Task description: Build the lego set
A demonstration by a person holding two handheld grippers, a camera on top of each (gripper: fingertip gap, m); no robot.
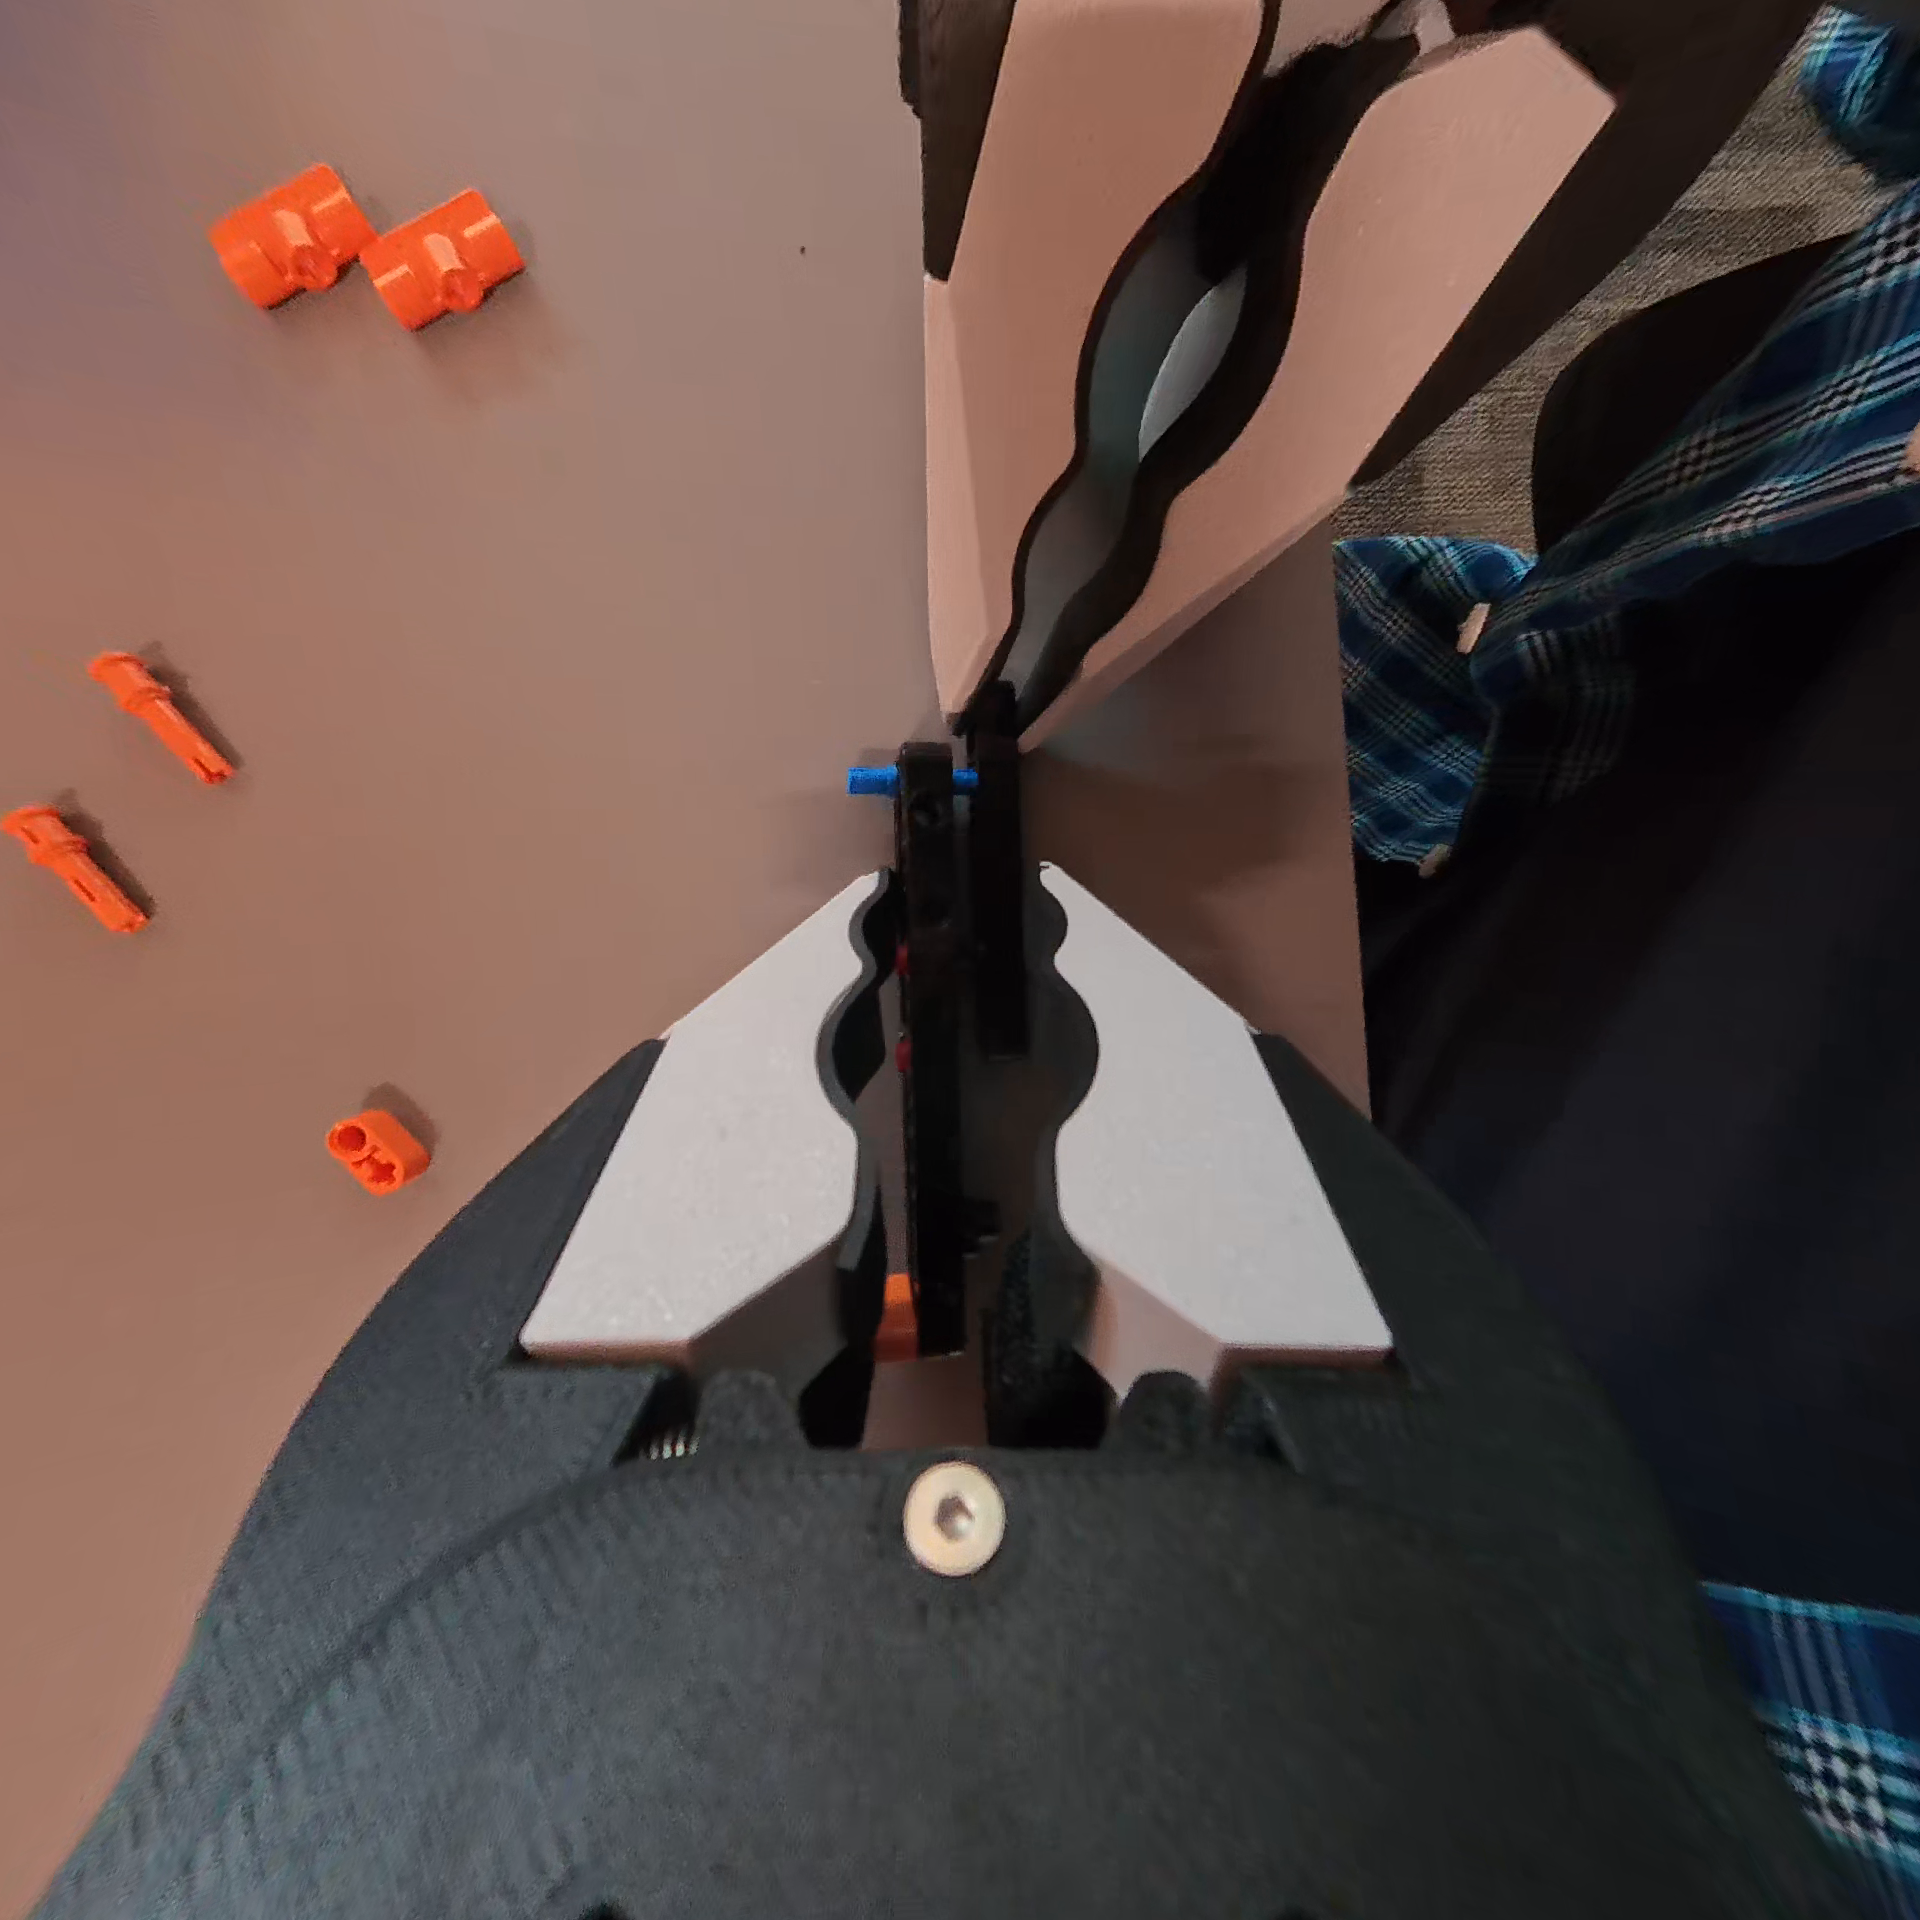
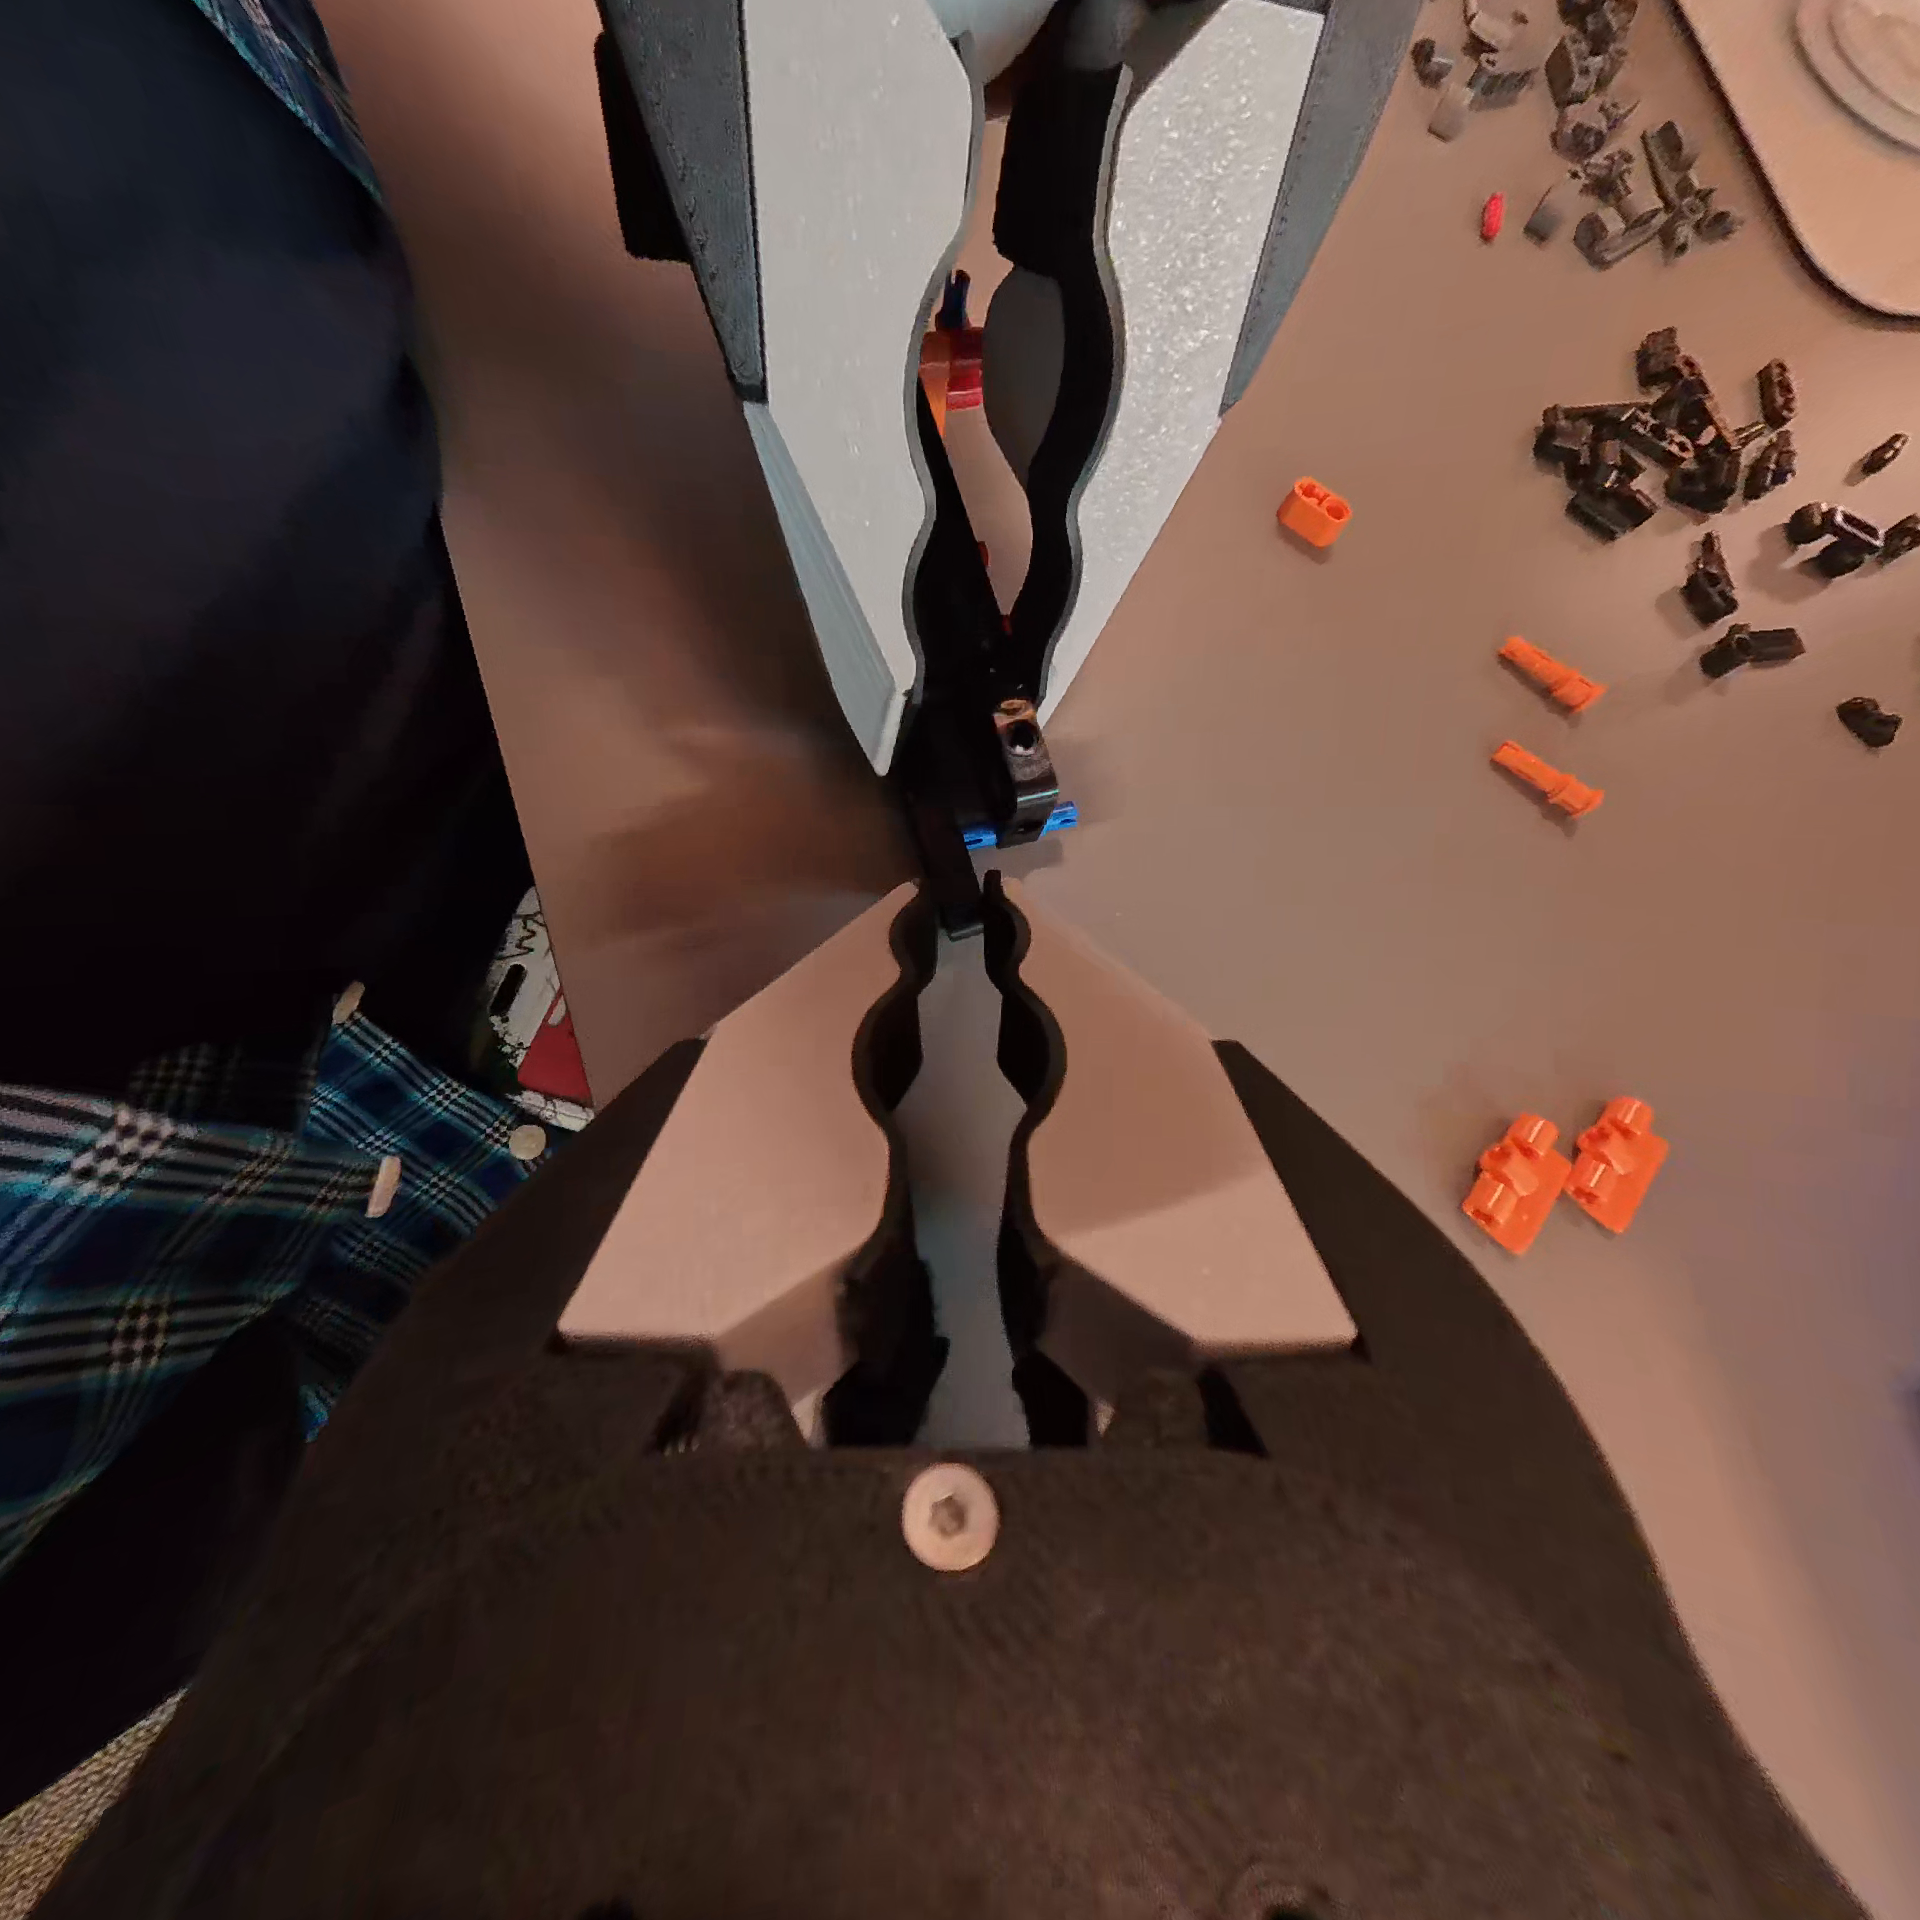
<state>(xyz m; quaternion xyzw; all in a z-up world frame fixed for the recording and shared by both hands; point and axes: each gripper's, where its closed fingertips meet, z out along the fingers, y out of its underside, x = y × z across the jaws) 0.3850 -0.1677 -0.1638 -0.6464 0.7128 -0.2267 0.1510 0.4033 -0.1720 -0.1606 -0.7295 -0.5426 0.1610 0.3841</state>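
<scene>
My left gripper [image 1: 964, 878] is shut on a black lego assembly [image 1: 930, 1039], a long beam with red pins on its side, an orange part at its base and a blue pin [image 1: 868, 781] through its far end. My right gripper [image 1: 987, 722] comes in from the far side and is shut on the end of a second black beam [image 1: 1000, 894], which lies right beside the first at the blue pin. In the right wrist view, my right gripper [image 2: 956, 899] pinches that beam's tip [image 2: 951, 847], with the left gripper [image 2: 971, 717] and blue pin [image 2: 977, 836] just beyond.
On the brown table [image 1: 623, 520] lie two orange connectors [image 1: 291, 234], two orange pins [image 1: 161, 717] and a small orange link [image 1: 376, 1140]. Piles of black parts [image 2: 1662, 436] and grey parts [image 2: 1600, 156] lie farther off beside a pale tray [image 2: 1849, 156]. A person's plaid shirt [image 1: 1662, 520] is past the table edge. Only a small space, under 4 cm, lies between the two pairs of fingers.
</scene>
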